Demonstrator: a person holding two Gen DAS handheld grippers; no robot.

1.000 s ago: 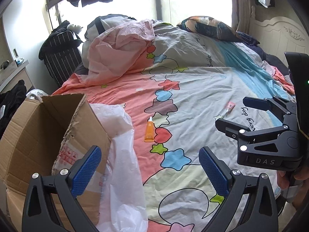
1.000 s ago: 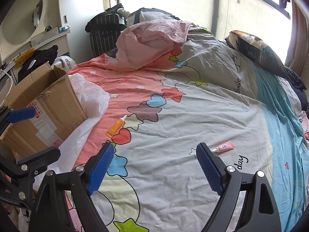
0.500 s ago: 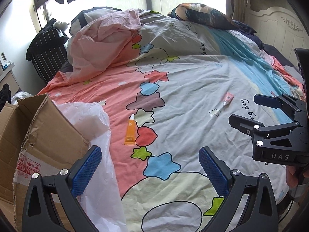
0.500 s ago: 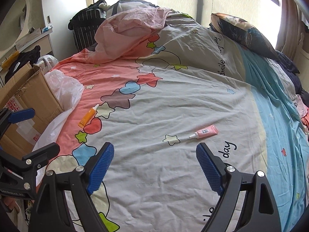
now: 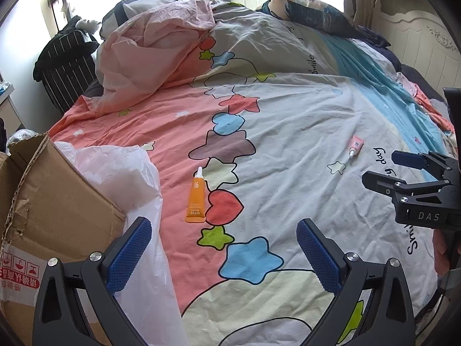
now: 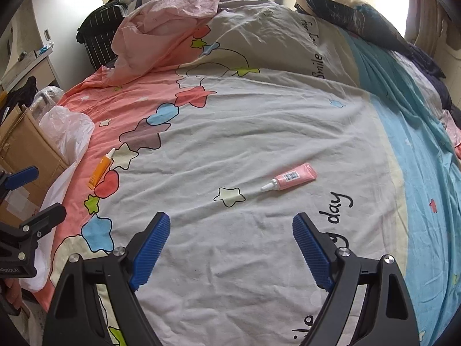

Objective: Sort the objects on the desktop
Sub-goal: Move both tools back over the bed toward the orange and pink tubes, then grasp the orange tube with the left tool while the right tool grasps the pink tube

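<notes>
Two tubes lie on the bed (image 5: 288,132), both flat on the cartoon-print duvet cover and well apart from each other. The orange tube (image 5: 196,199) rests on the pink stretch of the cover, white cap pointing to twelve o'clock in the left wrist view, just beside a red heart in the print. The pink tube (image 6: 291,179) lies on the pale grey stretch, its white nozzle aimed at about eight o'clock in the right wrist view (a barcode label faces up).

Two grippers are out. The left hand-held gripper (image 5: 223,256) hangs above the cover at the orange tube's six o'clock, jaws spread wide, nothing between them. The right hand-held gripper (image 6: 230,248) hangs at the pink tube's six o'clock, likewise released and empty.

One cardboard box (image 5: 49,190) sits at the bed's nine o'clock edge, with one white plastic bag (image 5: 126,173) draped against it. One patterned pillow (image 5: 314,14) lies at one o'clock, one crumpled pink sheet (image 5: 152,57) at eleven.
</notes>
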